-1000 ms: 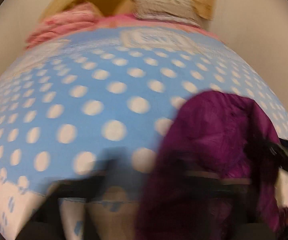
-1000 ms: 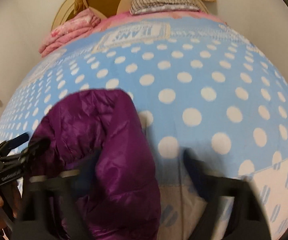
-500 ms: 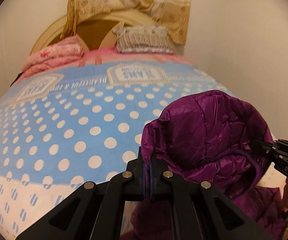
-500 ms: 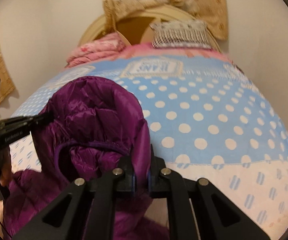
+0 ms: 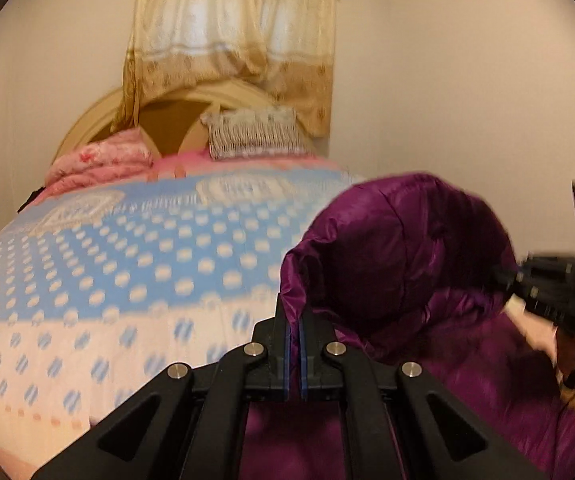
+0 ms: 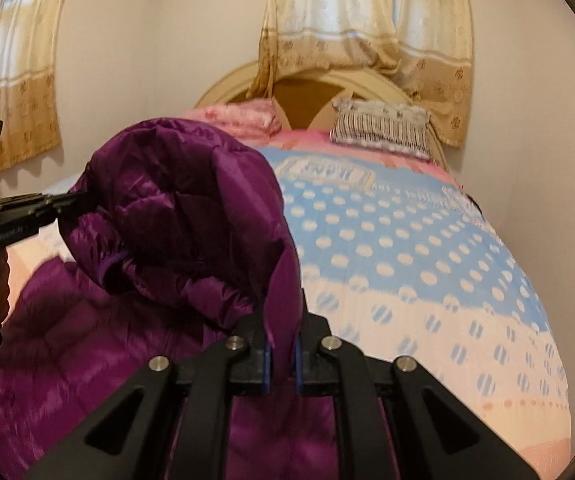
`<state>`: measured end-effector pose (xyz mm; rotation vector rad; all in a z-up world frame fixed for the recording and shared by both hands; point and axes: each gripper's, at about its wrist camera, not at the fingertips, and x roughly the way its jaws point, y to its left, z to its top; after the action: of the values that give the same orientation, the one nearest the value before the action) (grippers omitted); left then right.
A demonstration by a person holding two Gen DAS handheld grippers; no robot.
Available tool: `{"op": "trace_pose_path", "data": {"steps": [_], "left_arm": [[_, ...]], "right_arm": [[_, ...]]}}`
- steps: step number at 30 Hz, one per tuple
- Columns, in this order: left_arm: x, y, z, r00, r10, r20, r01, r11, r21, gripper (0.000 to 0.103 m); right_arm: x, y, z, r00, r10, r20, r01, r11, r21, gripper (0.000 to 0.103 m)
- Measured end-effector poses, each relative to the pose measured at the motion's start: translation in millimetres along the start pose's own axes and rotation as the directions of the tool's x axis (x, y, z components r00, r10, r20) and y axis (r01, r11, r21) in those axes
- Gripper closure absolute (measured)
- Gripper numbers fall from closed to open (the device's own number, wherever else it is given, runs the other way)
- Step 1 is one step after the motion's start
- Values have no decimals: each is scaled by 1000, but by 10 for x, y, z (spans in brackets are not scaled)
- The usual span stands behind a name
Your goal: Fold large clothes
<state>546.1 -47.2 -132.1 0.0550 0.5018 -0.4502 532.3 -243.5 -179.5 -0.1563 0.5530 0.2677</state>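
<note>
A purple quilted puffer jacket (image 5: 399, 264) hangs lifted above the near edge of the bed, its hood bulging upward and its body draping down. My left gripper (image 5: 294, 320) is shut on the jacket's edge on one side. My right gripper (image 6: 281, 332) is shut on the jacket (image 6: 175, 208) on the other side. In the left wrist view the right gripper (image 5: 505, 276) reaches into the fabric from the right. In the right wrist view the left gripper (image 6: 85, 200) reaches in from the left.
The bed carries a blue cover with white dots (image 5: 135, 256) (image 6: 399, 240). A folded pink quilt (image 5: 99, 160) and a striped pillow (image 5: 253, 138) lie at the wooden headboard (image 6: 327, 88). Cream curtains (image 5: 231, 40) hang behind. Walls stand close on both sides.
Both grippers have risen and tilted up with the jacket, lifting it off the bed cover; more wall and curtain are in view now.
</note>
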Motion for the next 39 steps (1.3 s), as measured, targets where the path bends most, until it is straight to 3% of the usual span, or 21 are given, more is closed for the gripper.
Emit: {"op": "trace_pose_path", "data": {"steps": [5, 7, 9, 10, 11, 14, 18, 24, 29, 33, 39], "left_arm": [[-76, -26, -316, 992, -46, -121, 45, 999, -9, 100], [-150, -33, -389, 983, -87, -162, 86, 996, -9, 99], [-209, -73, -470, 972, -76, -221, 80, 997, 10, 96], [-219, -73, -515, 963, -78, -256, 83, 996, 11, 94], [-242, -87, -567, 956, -79, -281, 86, 996, 14, 85], [-273, -39, -713, 943, -31, -332, 41, 999, 24, 47], [-448, 113, -742, 959, -31, -282, 23, 999, -30, 44], [-591, 117, -388, 984, 57, -166, -74, 993, -95, 31], [-226, -143, -183, 971, 105, -214, -132, 984, -117, 31], [-69, -313, -310, 954, 86, -288, -120, 988, -101, 30], [-63, -558, -751, 931, 66, -359, -77, 997, -14, 30]], "right_arm": [[-149, 92, -276, 998, 34, -59, -37, 997, -62, 91], [-195, 122, -395, 991, 81, -108, -90, 992, -83, 88], [-198, 126, -517, 983, 74, -169, -92, 990, -102, 67], [-186, 104, -567, 976, 87, -202, -107, 990, -92, 62], [-174, 83, -615, 970, 87, -226, -110, 990, -91, 60], [-172, 15, -722, 960, 66, -272, -93, 992, -88, 56], [-267, -116, -709, 962, 55, -268, -64, 998, -25, 55], [-397, -164, -403, 977, 20, -214, 10, 990, 140, 55], [-263, 99, -92, 980, 103, -168, -52, 958, 282, 54], [-118, 406, -53, 970, 128, -208, -81, 972, 220, 54], [48, 572, -403, 930, 162, -329, -112, 980, 167, 54]]}}
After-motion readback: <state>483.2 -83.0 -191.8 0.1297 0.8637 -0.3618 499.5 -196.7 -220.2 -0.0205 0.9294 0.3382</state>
